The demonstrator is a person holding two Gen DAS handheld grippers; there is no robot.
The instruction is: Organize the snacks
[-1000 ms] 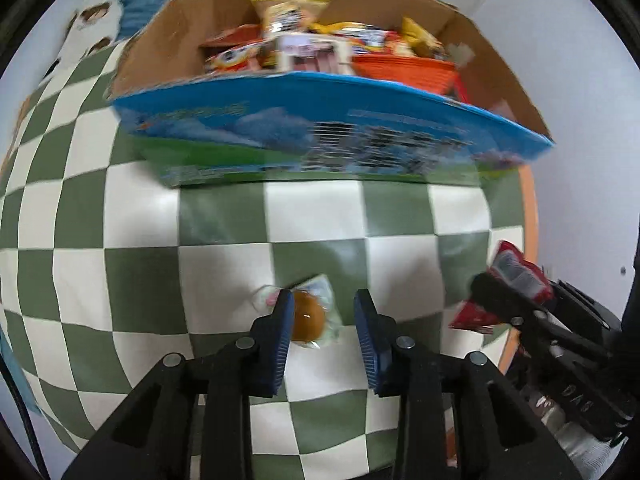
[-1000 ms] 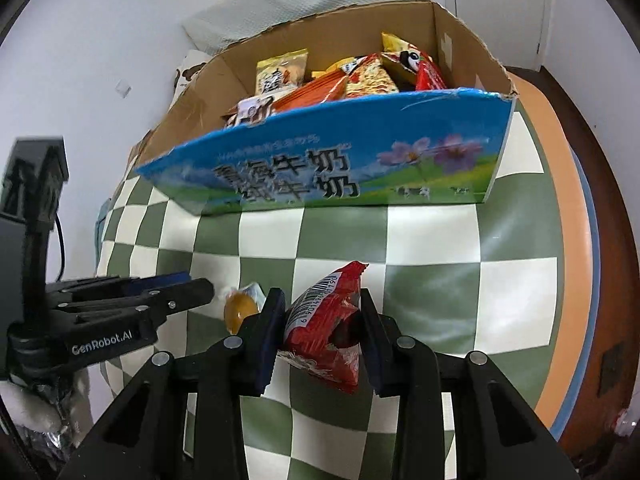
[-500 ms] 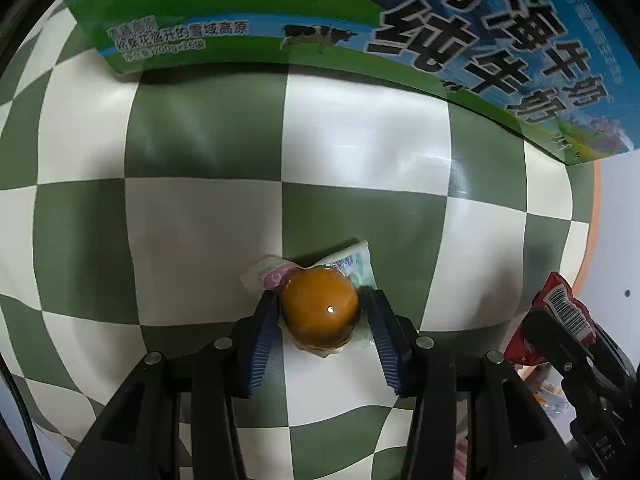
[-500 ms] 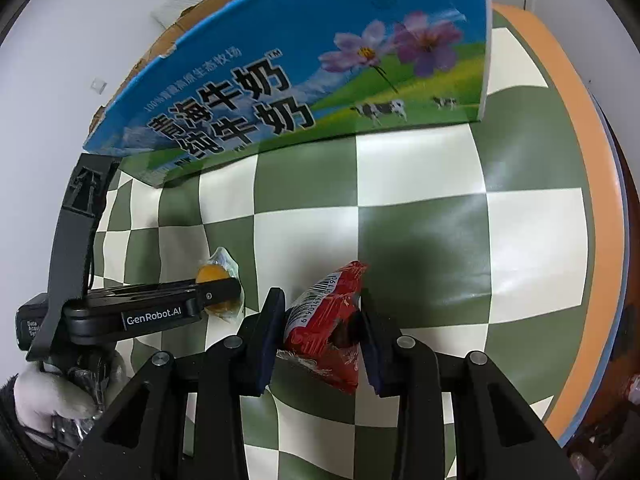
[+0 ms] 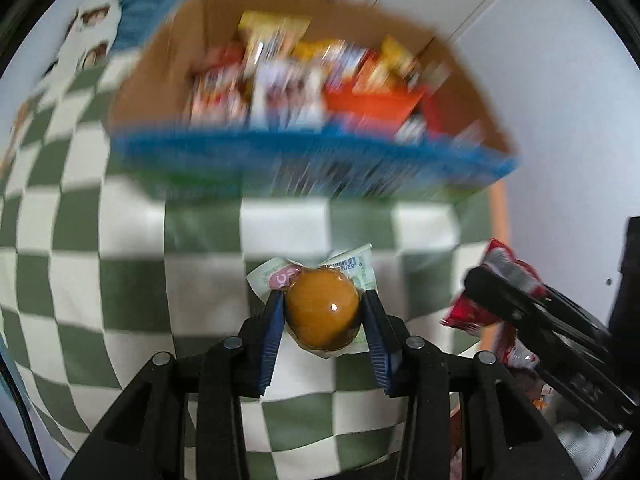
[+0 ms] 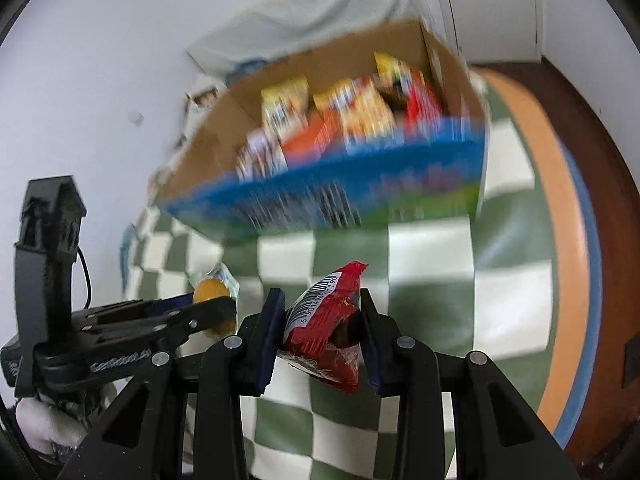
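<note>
My left gripper [image 5: 323, 300] is shut on an orange round snack in clear wrap [image 5: 322, 311], held above the checkered tablecloth. My right gripper [image 6: 322, 300] is shut on a red snack packet [image 6: 326, 322] with a barcode. Each gripper shows in the other's view: the right one with its red packet [image 5: 496, 292] at the right, the left one with the orange snack [image 6: 212, 292] at the left. Ahead stands an open cardboard box with a blue front [image 5: 320, 160], also in the right wrist view [image 6: 340, 196], holding several snack packets. Both views are motion-blurred.
The green and white checkered tablecloth [image 6: 432, 252] covers a round table with an orange and blue rim [image 6: 560, 200]. A white wall is behind the box. Folded cloth [image 5: 96, 28] lies at the far left behind the box.
My left gripper closed on the orange snack and lifted it off the cloth. Both grippers have risen and tilted up, so the box's open top shows again.
</note>
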